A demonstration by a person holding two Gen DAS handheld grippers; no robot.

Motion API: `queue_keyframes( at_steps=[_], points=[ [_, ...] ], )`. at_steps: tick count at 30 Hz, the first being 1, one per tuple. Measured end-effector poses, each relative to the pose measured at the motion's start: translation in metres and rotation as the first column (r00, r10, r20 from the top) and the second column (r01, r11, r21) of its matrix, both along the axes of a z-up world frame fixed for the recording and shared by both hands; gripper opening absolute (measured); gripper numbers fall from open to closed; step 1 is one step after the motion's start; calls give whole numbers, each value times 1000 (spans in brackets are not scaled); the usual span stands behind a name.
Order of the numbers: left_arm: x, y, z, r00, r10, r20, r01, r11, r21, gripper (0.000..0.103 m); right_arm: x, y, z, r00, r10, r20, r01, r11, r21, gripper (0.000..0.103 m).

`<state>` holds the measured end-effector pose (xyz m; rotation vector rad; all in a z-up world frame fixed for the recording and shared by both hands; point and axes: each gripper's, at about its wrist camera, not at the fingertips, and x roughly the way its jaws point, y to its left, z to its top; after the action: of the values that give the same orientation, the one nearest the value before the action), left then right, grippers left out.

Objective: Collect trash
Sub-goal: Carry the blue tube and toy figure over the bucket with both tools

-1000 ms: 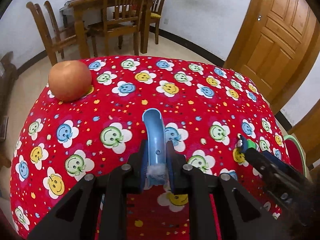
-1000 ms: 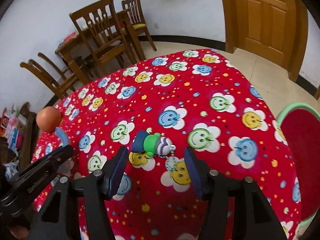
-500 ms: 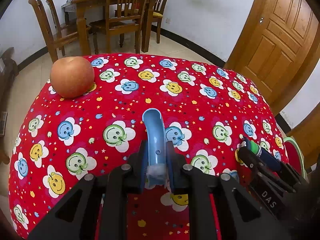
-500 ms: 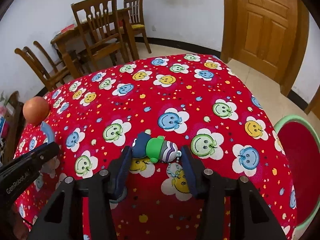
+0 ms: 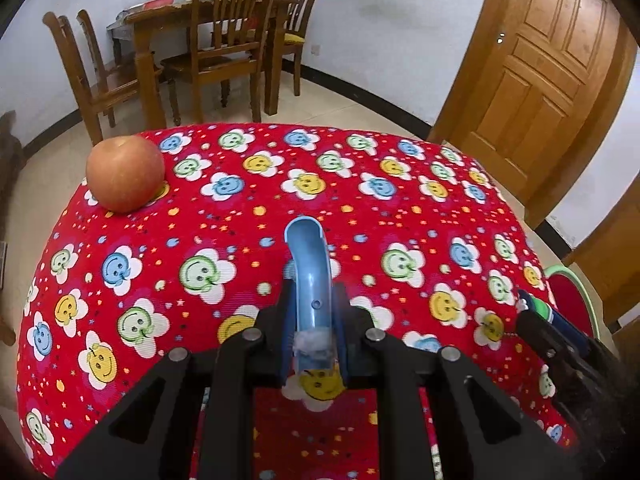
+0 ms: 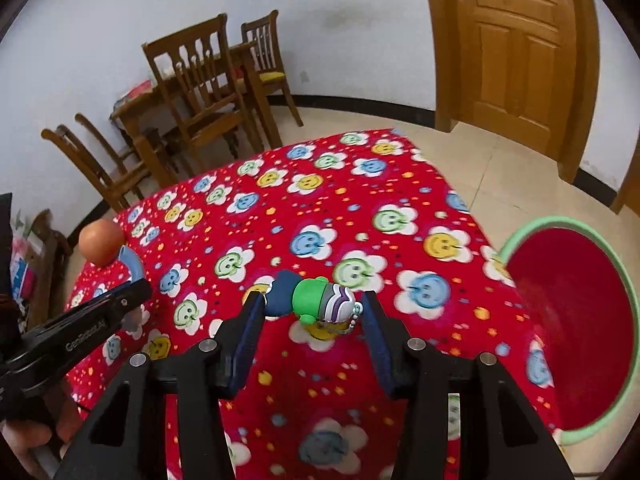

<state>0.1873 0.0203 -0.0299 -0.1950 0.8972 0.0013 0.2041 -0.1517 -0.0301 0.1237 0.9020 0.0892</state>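
Item 1. Left gripper [image 5: 310,322]: clamped on a curved blue plastic strip [image 5: 310,276], which rises from between the jaws and arcs forward toward 12 o'clock over the tablecloth [image 5: 360,216]. The piece appears to be lifted clear of the cloth, though contact at its lower end is hidden by the jaws.

Item 2. Right gripper [image 6: 314,320]: jaws set against either end of a small toy figure [image 6: 312,298] with dark blue, green and striped purple sections and a bead chain hanging at its right end. It looks gripped; whether it is fully off the cloth cannot be told.

Item 3. Bin [image 6: 576,304]: red inside, pale green rim, off the table edge at 3 o'clock of the right gripper. Nothing can be seen in the part of it that shows.

Item 4. Apple [image 5: 125,174]: sitting on the cloth at 10 o'clock in the left wrist view, well apart from both grippers, untouched.

Progress, as judged: two pieces of trash are in hand, none visibly deposited. Remaining: carry both to the bin and release. Whether the apple counts as trash is unclear.
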Motion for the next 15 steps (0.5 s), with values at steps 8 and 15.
queue_keyframes(
  at_steps=[8,15],
  points=[
    [-7,-22,14,998,-57,23,57,998,-10,17,-23,-38,22,997,-64,42,63,998,27,50],
    [-17,-49,28,993,-113,41,113,994,-5,17,-42,-68,36,990,-121,70,118,992,53,50]
  ],
)
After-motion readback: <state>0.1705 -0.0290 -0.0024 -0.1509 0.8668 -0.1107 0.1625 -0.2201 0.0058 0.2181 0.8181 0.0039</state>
